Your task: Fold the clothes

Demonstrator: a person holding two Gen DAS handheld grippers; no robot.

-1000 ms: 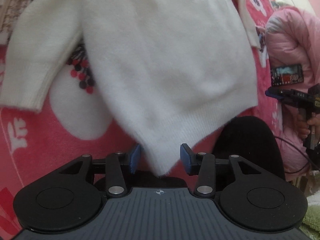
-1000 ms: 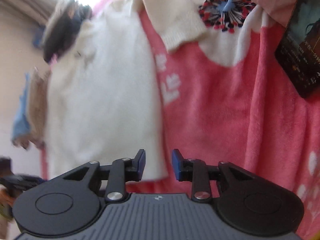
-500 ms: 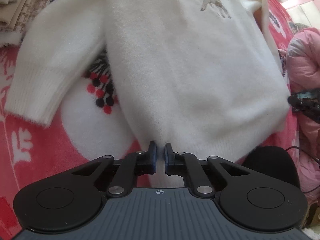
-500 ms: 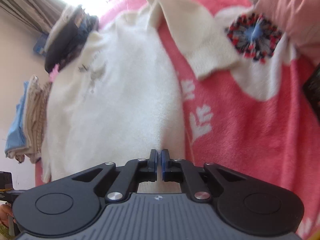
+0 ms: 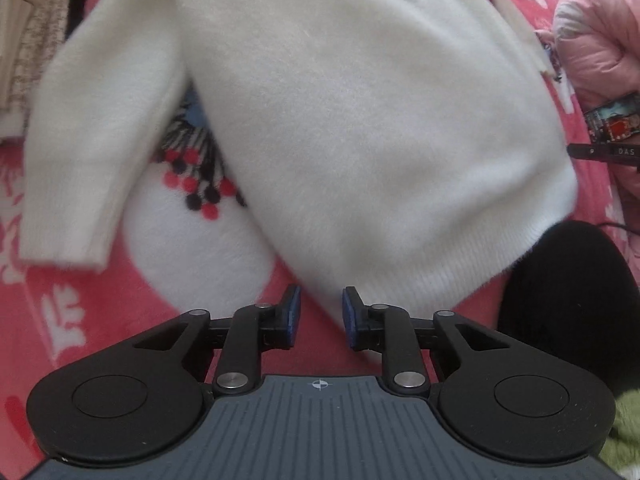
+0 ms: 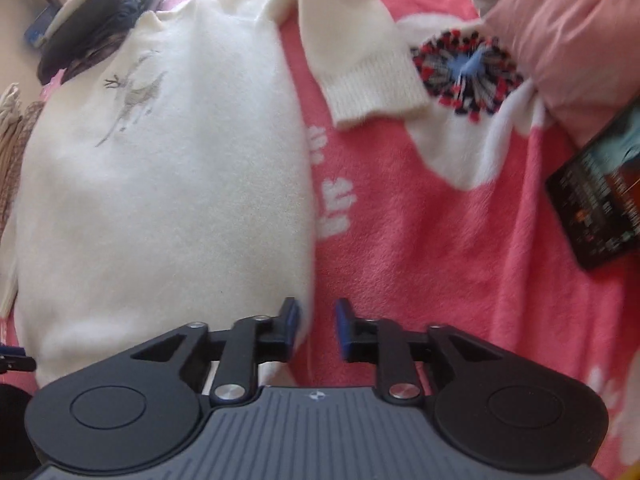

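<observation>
I can't see the white sweater's (image 5: 360, 128) collar, cut off at the top edge, and the phone (image 6: 600, 196) at right is blurred.

**White sweater flat on the pink blanket**

My right tongs (image 6: 316, 326) point down over the sweater's (image 6: 160, 184) lower right corner, jaws opening, its edge just inside the left pad, not pinched. A deer motif (image 6: 134, 94) marks the chest. One sleeve (image 6: 360, 56) lies apart on the blanket (image 6: 440, 260). A phone (image 6: 600, 200) lies at right.

Letters "DAS" showing in pale print on a black bar (image 5: 608, 153) at the right edge of the left wrist view, phone screen (image 6: 600, 204) text staying too blurred to read
</observation>
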